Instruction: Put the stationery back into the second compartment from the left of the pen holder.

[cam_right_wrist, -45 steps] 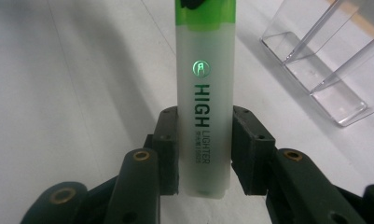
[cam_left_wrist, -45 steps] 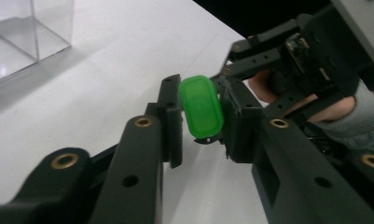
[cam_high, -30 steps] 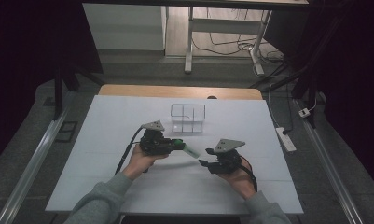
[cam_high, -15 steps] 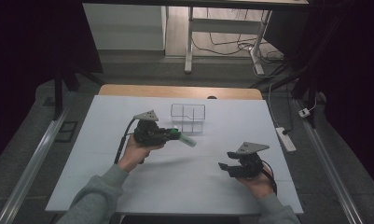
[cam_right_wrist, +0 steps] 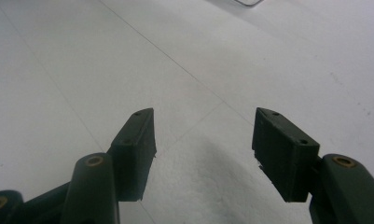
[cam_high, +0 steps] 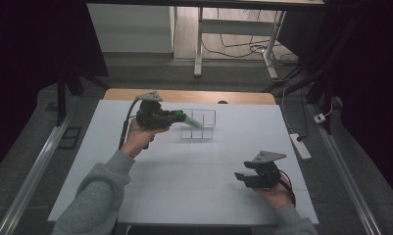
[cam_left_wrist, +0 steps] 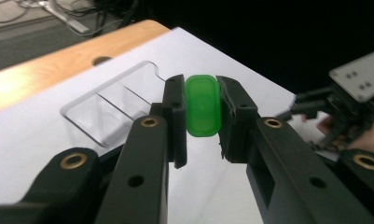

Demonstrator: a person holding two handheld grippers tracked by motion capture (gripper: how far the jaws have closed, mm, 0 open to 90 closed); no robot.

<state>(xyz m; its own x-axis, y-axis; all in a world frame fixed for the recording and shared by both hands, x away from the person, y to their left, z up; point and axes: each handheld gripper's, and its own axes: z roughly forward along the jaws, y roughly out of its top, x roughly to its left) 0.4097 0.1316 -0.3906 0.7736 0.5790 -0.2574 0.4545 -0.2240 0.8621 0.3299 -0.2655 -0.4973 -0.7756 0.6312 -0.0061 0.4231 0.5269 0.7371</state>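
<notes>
Left gripper view showing left gripper (cam_left_wrist: 202, 122) clamping one small green rounded plastic piece (cam_left_wrist: 202, 106), smooth and glossy, jaws pinching its two sides. Piece hovering just above one clear plastic compartment tray (cam_left_wrist: 111, 108) lying on white table (cam_high: 194, 171). High view showing tray (cam_high: 202, 125) having four compartments. Right gripper (cam_right_wrist: 202, 140) resting low near table's right front, jaws standing wide apart, holding nothing.

Each gripper, left gripper (cam_high: 180, 117) and right gripper (cam_high: 240, 176), has a black body, two black jaws with flat ribbed pads and brass-coloured pivot bushings (cam_left_wrist: 74, 161). A grey three-cornered plate (cam_high: 267, 156) with small screws tops each. A black cable (cam_high: 126, 125) trails behind. Both sleeves (cam_high: 93, 196) are grey.
</notes>
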